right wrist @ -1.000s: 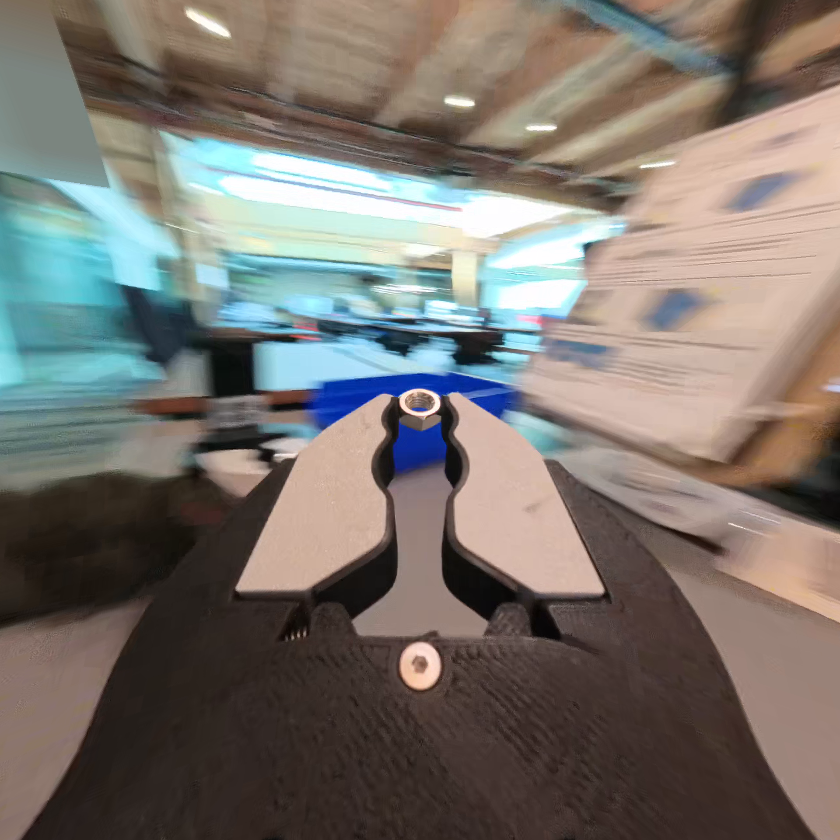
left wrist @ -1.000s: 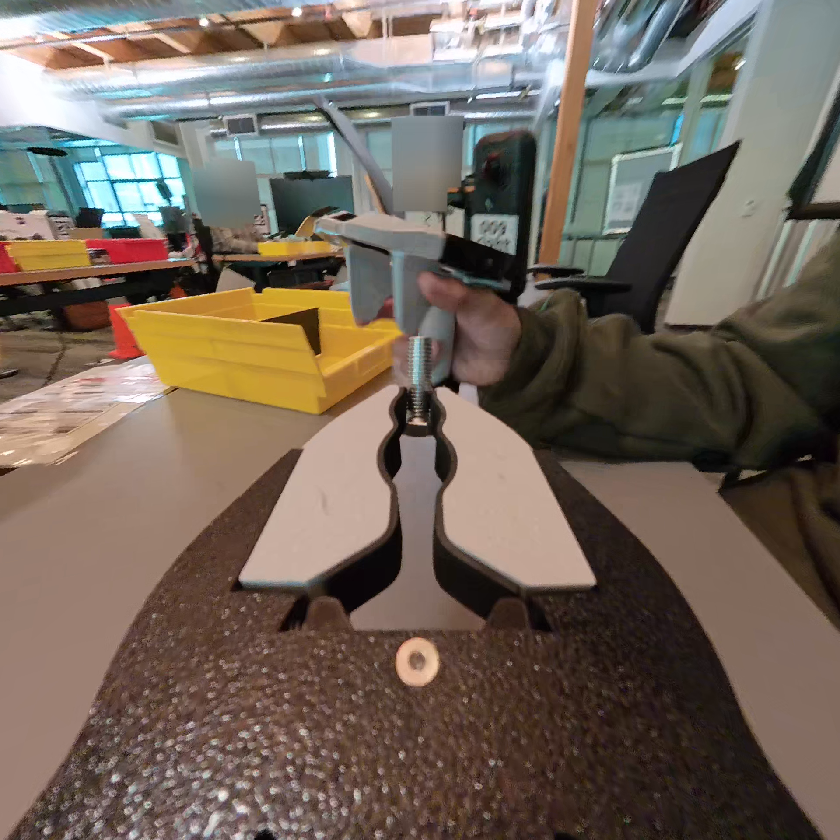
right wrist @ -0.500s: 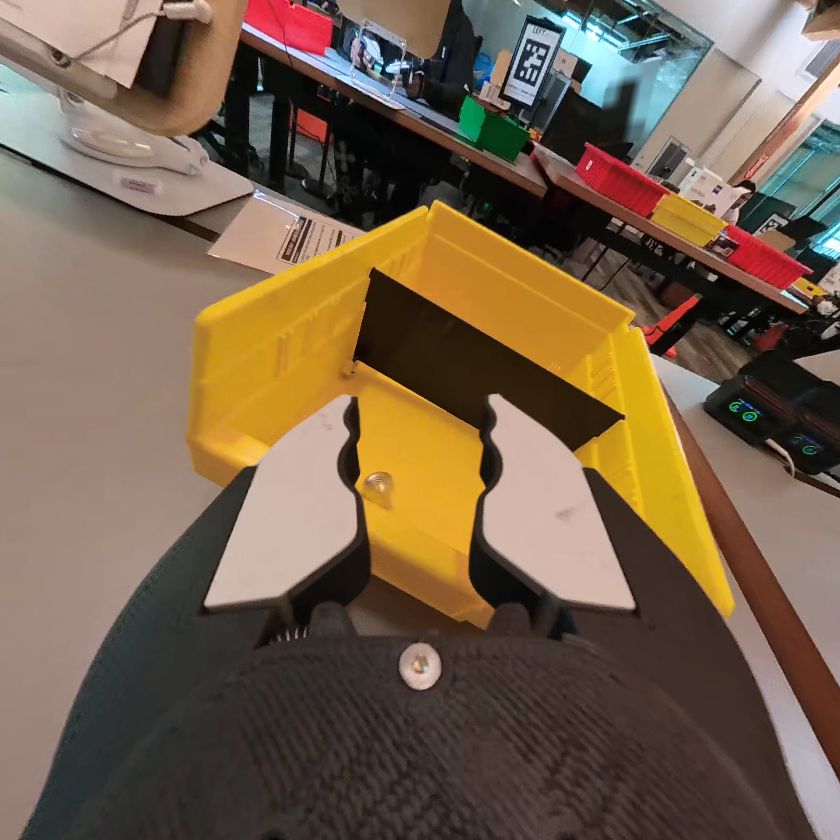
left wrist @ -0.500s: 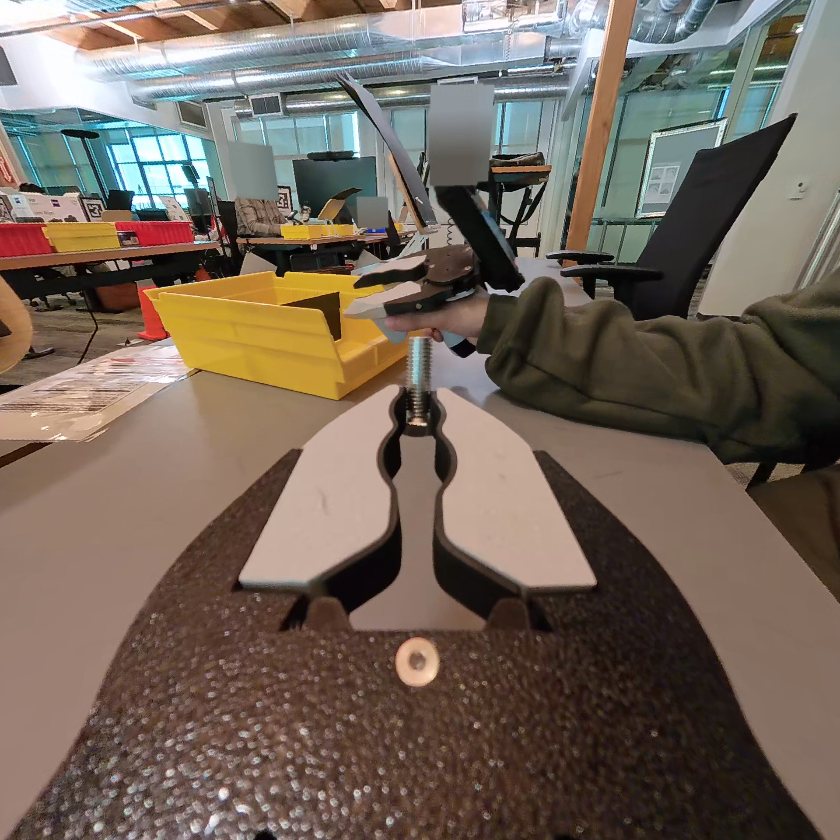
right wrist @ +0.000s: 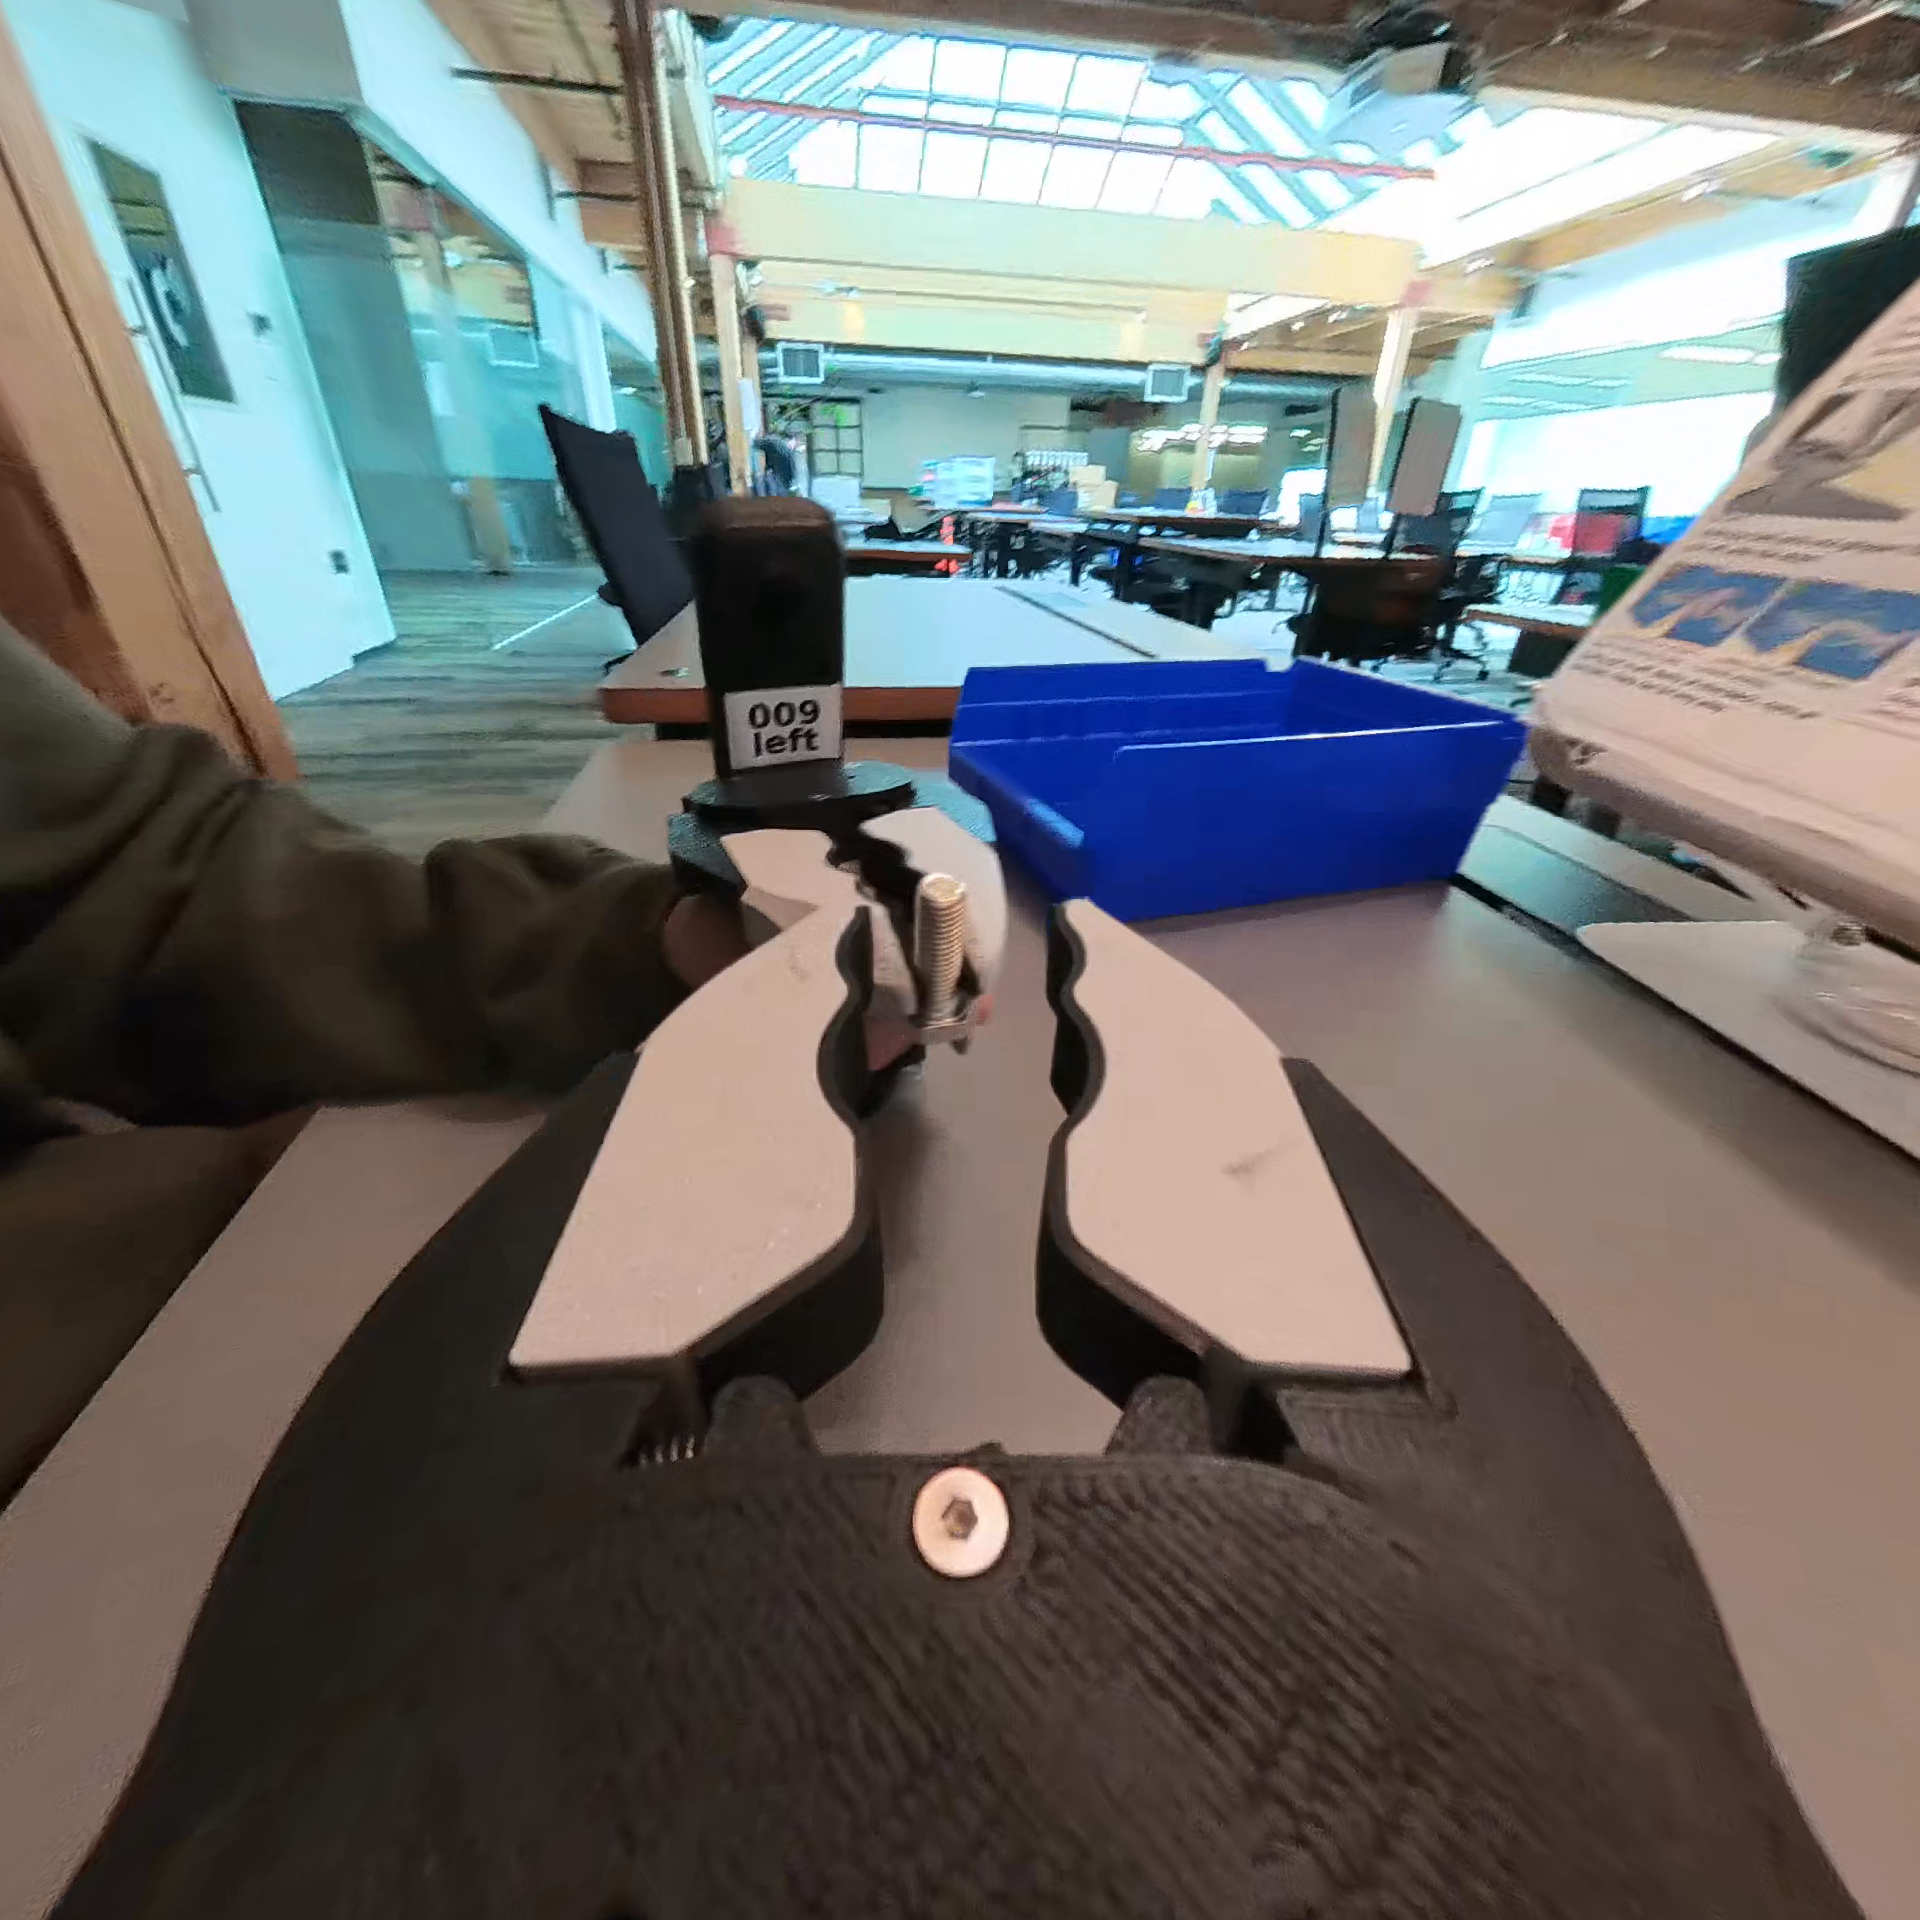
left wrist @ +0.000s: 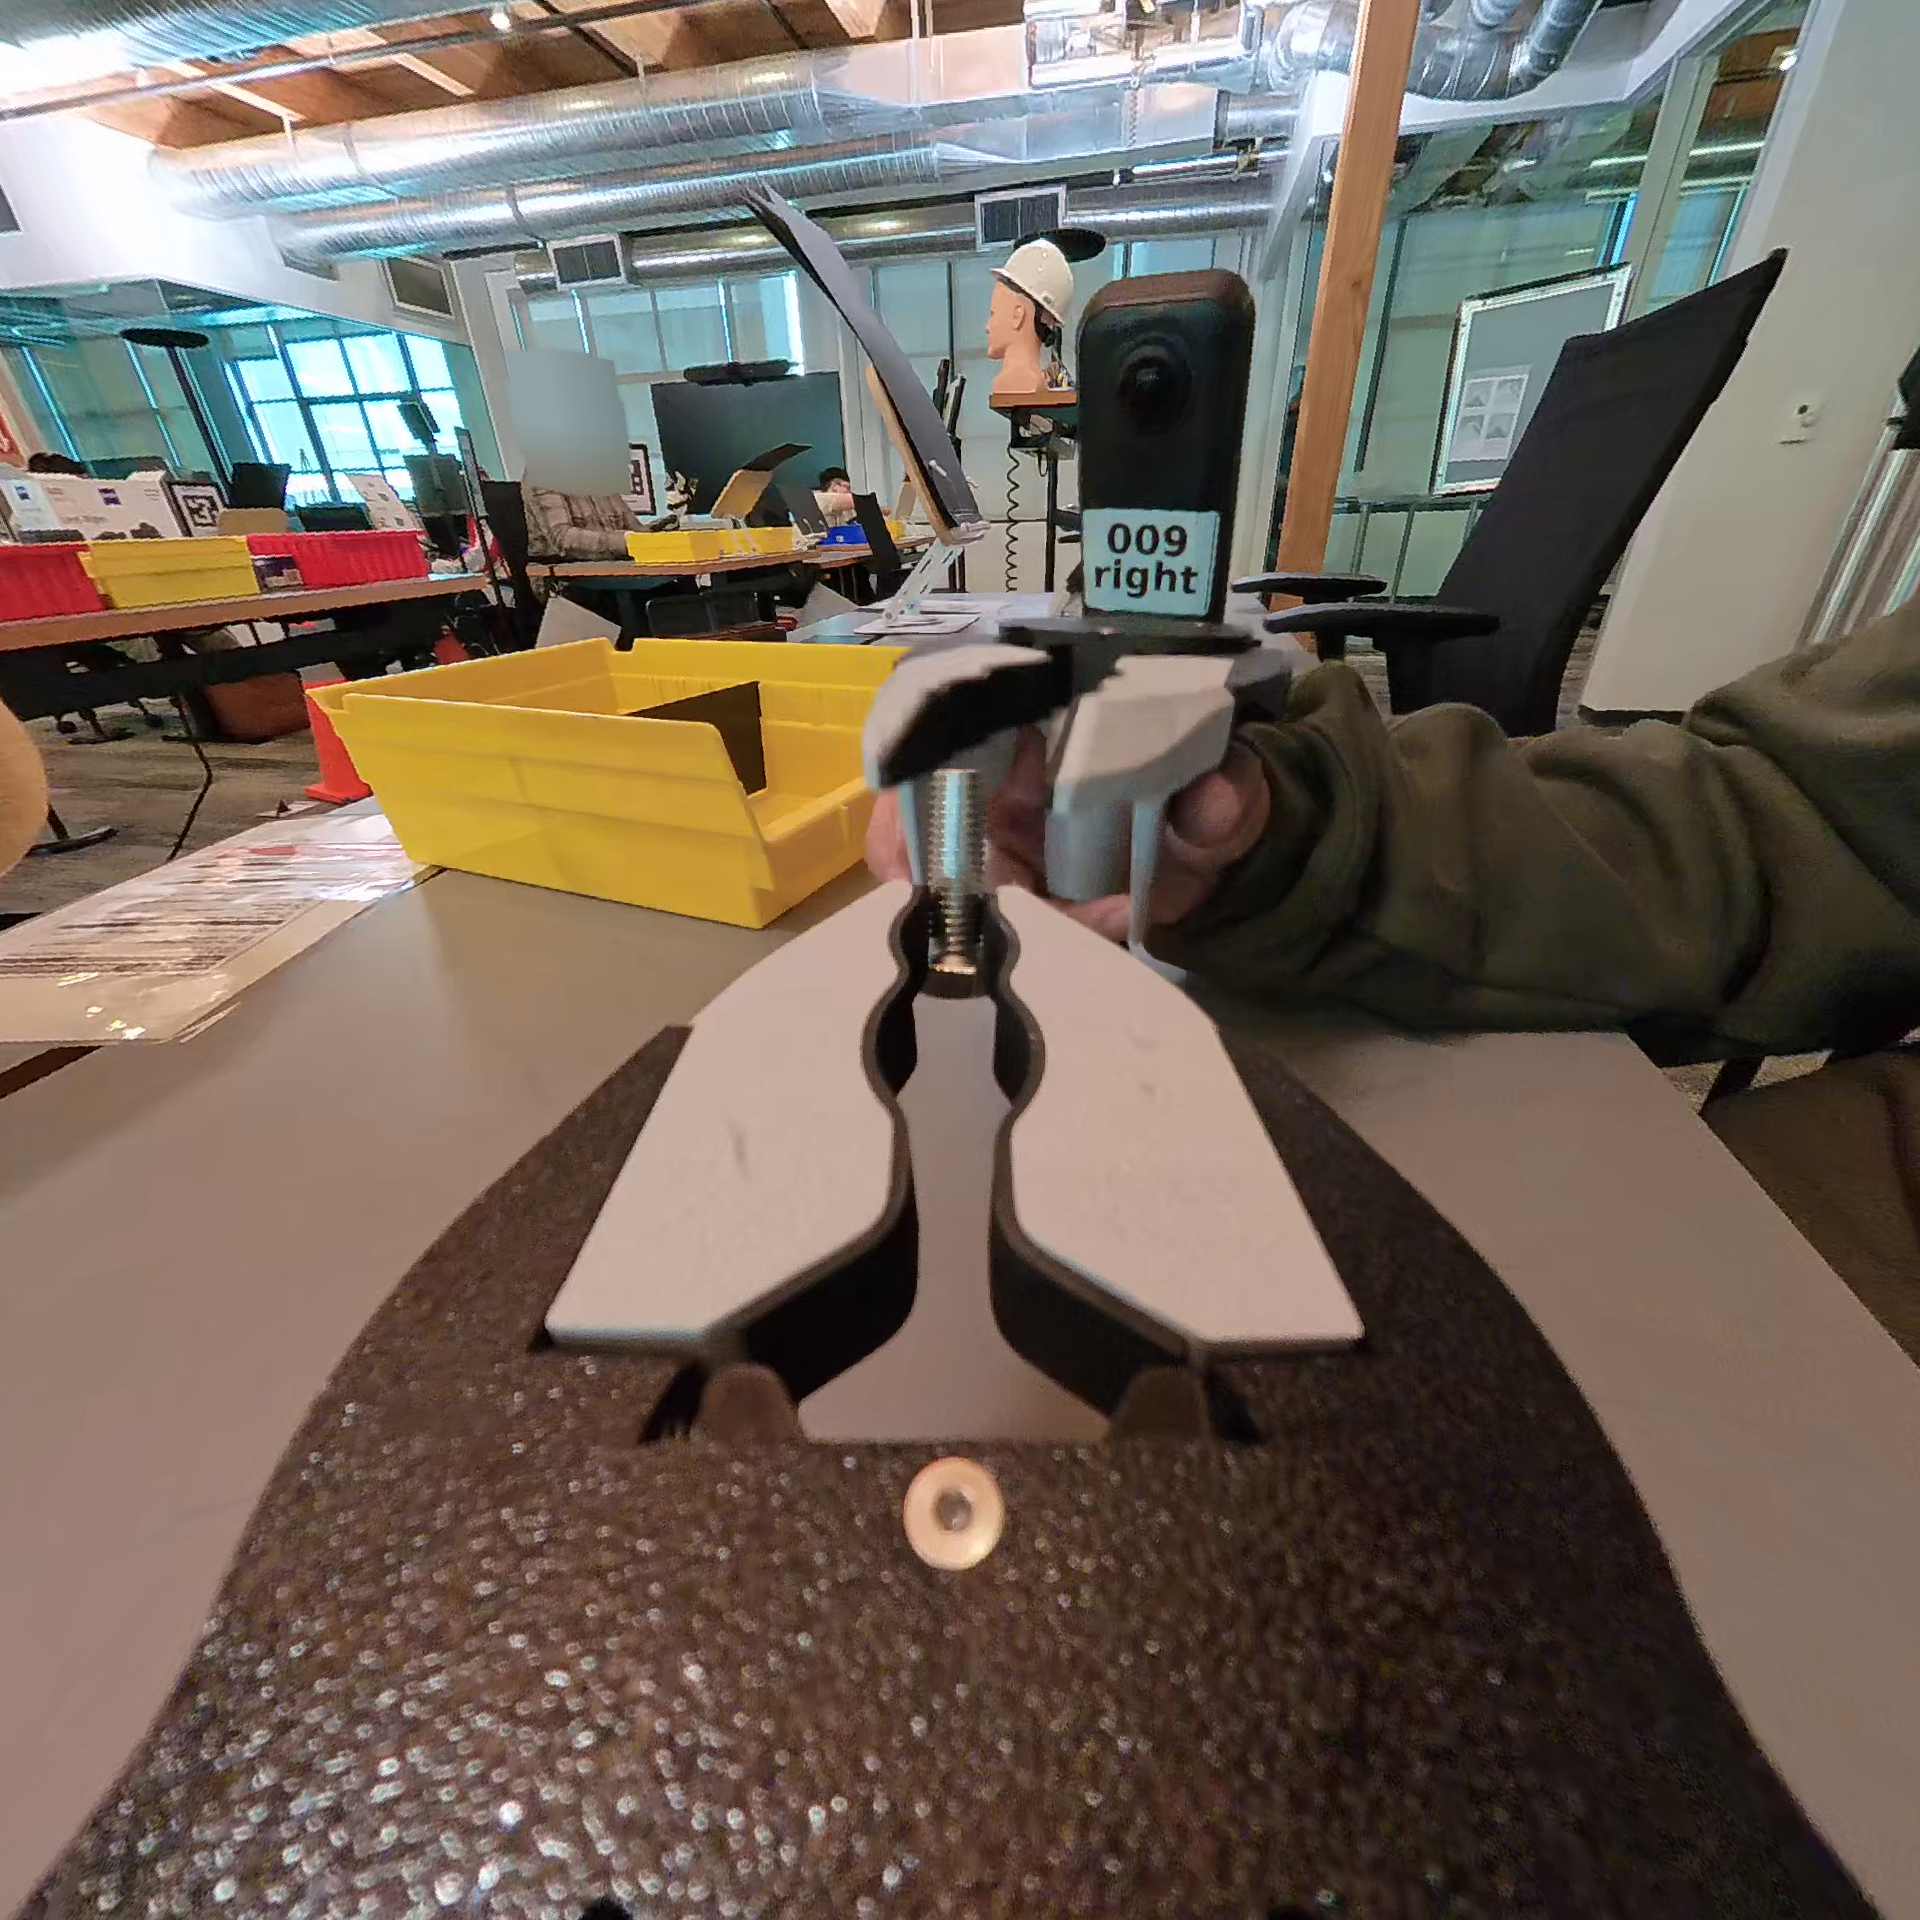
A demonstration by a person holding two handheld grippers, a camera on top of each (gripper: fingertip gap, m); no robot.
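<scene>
The left hand-held gripper (left wrist: 951, 961) pinches the head end of a silver bolt (left wrist: 954, 857) between its fingertips, fingers drawn close, the threaded shank standing upright above a grey counter (left wrist: 312, 1091). In the right wrist view the same bolt (right wrist: 940, 961) rises from the far gripper's tips, its hex head at the bottom. The right hand-held gripper (right wrist: 951, 940) is spread wide and holds nothing; its two grey fingers (right wrist: 1174, 1143) flank the bolt from either side without touching it. Seen from the left wrist view, the right hand-held gripper (left wrist: 1023, 748) hangs just above and behind the bolt at 12 o'clock, one finger's tip level with the bolt's top; whether they touch cannot be told. A person's hand (left wrist: 1195, 842) in an olive sleeve (left wrist: 1558, 831) grips it from 3 o'clock. A yellow bin (left wrist: 582, 779) with a black divider sits on the counter at 10 o'clock of the left gripper. In the right wrist view a blue bin (right wrist: 1247, 800) stands at 1 o'clock, and a tilted printed board (right wrist: 1766, 665) leans at 2 o'clock.
</scene>
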